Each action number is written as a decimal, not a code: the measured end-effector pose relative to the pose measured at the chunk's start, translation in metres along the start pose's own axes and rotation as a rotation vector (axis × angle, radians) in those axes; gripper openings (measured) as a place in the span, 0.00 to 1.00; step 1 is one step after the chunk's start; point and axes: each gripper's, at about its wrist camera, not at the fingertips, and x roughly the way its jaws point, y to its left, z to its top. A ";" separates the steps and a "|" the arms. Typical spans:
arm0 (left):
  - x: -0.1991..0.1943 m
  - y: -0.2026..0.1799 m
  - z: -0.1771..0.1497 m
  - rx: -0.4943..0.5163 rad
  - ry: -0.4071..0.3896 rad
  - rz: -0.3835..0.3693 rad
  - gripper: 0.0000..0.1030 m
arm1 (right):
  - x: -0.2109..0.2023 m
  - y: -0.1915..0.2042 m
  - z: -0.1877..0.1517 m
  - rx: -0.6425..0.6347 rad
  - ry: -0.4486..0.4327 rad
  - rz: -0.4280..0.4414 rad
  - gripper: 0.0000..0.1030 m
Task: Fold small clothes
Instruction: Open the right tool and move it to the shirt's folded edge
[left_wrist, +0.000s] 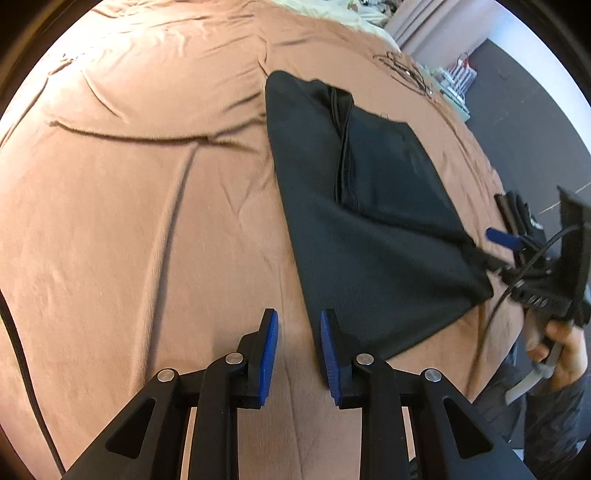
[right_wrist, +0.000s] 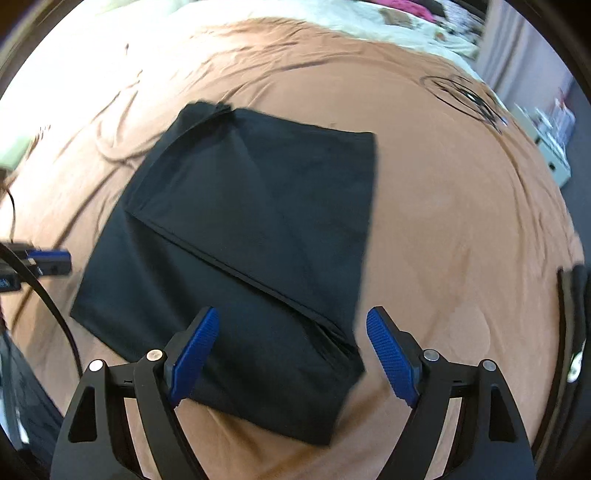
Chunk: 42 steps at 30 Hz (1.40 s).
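1. Between your left gripper (left_wrist: 298, 341) pads there's only brown bed cover (left_wrist: 147, 221). Jaws are a little apart, nothing pinched. It sits just beside the near corner of the black cloth (left_wrist: 362, 206), not on it.
2. Your right gripper (right_wrist: 291, 350) is spread wide, pinching nothing. The near edge of the black cloth (right_wrist: 240, 240) lies under and between its fingers. One blue pad (right_wrist: 194, 350) is over the cloth, the other is over bare cover.
3. The cloth is folded over once, I think. A hem line runs slantwise across the top layer. It lies flat in the middle of the bed, w/ a bunched bit at the far corner.
4. Next fold, my guess: grab both near corners, one per gripper.
- Go low so the pad slides under all layers, not just the top one.
- Squeeze shut before you lift.
- Lift both sides at the same height, so the edge stays straight.
- Lay it on the far edge, line up corners, then let go.
5. Watch out: the cloth is thin and floppy, so it may slip or drag the bed cover up w/ it.
6. Your hand (left_wrist: 565, 350) on the right tool shows at the edge of the left view.
7. Writing: there are small white marks on the right tool's body, too blurry to read. No brand or label on the cloth that I can see.
8. Black cords (right_wrist: 465, 96) lie far off on the bed. Keep clear of them.
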 end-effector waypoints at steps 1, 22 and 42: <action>0.001 0.000 0.004 -0.002 -0.005 0.001 0.25 | 0.007 0.006 0.004 -0.021 0.012 -0.001 0.79; 0.036 0.002 0.037 0.049 0.010 0.014 0.25 | 0.103 -0.006 0.083 0.071 0.030 -0.035 0.79; 0.026 0.005 0.042 -0.002 -0.013 -0.002 0.25 | 0.091 -0.107 0.059 0.316 -0.044 -0.015 0.79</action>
